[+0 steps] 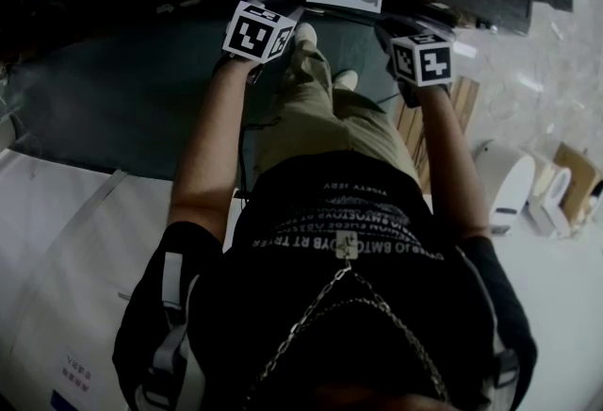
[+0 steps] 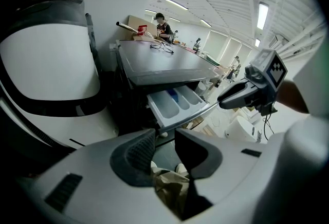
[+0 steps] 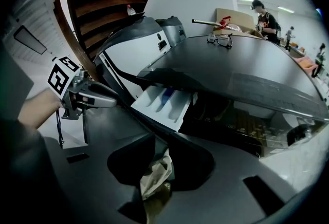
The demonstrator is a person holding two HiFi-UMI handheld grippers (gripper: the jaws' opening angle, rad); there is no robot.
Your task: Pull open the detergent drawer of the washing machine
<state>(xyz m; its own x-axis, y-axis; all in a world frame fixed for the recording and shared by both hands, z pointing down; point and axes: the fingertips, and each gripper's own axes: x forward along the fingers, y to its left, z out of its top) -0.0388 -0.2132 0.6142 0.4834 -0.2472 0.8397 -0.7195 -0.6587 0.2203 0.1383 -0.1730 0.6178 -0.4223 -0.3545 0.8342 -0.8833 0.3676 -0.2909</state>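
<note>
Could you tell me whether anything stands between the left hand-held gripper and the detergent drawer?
Nothing visible does. The left hand-held gripper, jaws apart and empty, faces the detergent drawer, already slid out, across open air; the right hand-held gripper hovers off to the drawer's side.

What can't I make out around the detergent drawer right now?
- Rear of the detergent drawer: every view, covered by the dark top above it; remaining travel unknown.
- Blue part in a drawer compartment: every view, too small to tell insert from liquid.
- Machine front below the drawer: head view and left gripper view, lost in shadow.
</note>
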